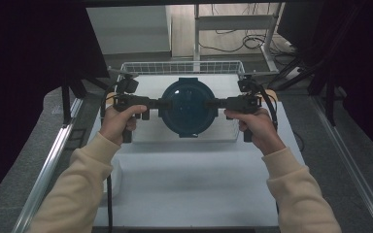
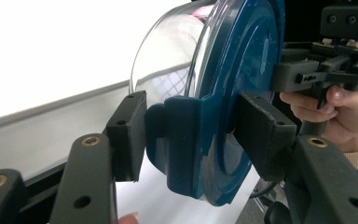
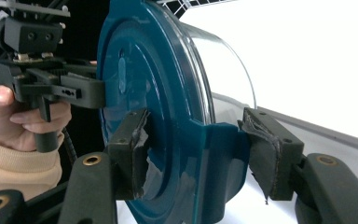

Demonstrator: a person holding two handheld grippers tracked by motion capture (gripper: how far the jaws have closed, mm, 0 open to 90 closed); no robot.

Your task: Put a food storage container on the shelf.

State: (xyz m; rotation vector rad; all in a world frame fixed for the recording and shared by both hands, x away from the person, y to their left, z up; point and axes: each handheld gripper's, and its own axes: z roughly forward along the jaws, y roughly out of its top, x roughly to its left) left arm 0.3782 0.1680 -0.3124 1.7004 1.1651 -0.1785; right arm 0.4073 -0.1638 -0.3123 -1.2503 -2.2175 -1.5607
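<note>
A round clear bowl with a dark blue lid hangs above the table, between my two grippers. My left gripper is shut on the lid's left side tab, with a pad pressing on each face. My right gripper is shut on the opposite tab in the same way. In the left gripper view the right gripper shows across the lid. The right gripper view has the left gripper at the lid's far edge. The bowl looks empty.
A wire basket stands at the back of the white table cover. A translucent tray lies just below the bowl. Metal rails run along both table sides, and dark curtains and a shelf frame stand behind.
</note>
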